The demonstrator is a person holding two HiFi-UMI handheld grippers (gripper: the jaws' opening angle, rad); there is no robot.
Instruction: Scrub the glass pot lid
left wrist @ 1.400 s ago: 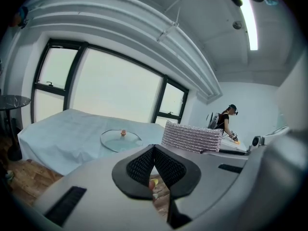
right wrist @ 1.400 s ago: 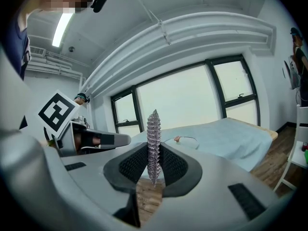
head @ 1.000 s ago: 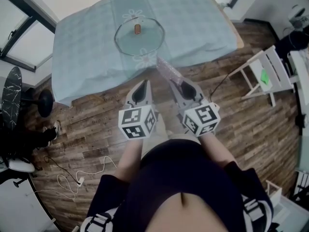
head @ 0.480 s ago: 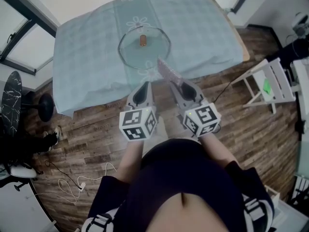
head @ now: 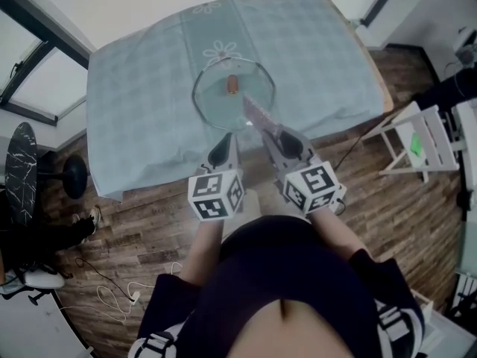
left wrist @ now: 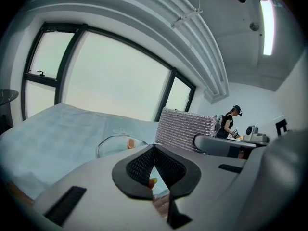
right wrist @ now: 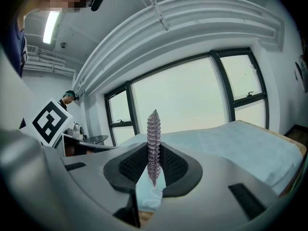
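- The glass pot lid (head: 218,103) lies flat on the tabletop (head: 320,47), near the middle of the edge closest to you. Its small brown knob (head: 232,86) points up.
- In the left gripper view the lid (left wrist: 113,146) shows low and just beyond the claw, with the knob (left wrist: 131,143) standing on it.
- A pale blue-green cloth (head: 141,95) with a flower print covers the tabletop and hangs over its near edge.
- Your right claw (head: 277,136) is clamped on a silvery mesh scrubbing pad (head: 259,116). In the right gripper view the pad (right wrist: 153,141) stands edge-on between the two black pads (right wrist: 134,165) and sticks out past their tips.
- From above, the pad's far end overlaps the near right part of the lid. You cannot tell from these views whether it touches the glass.
- Your left claw (head: 226,142) is closed with nothing in it. In the left gripper view its jaws meet in a thin line (left wrist: 154,154).
- The left claw sits just to the left of the right one, at the tabletop's near edge and just short of the lid's rim. Neither claw's tips reach the knob.
- The scrubbing pad also shows in the left gripper view (left wrist: 185,129), to the right of the lid.
- Below you is a wooden plank floor (head: 141,215), with a white cable (head: 115,297) lying on it to your left.
- A white frame (head: 417,144) stands to the right of the tabletop.
- Another person (left wrist: 230,121) stands far off in the room.
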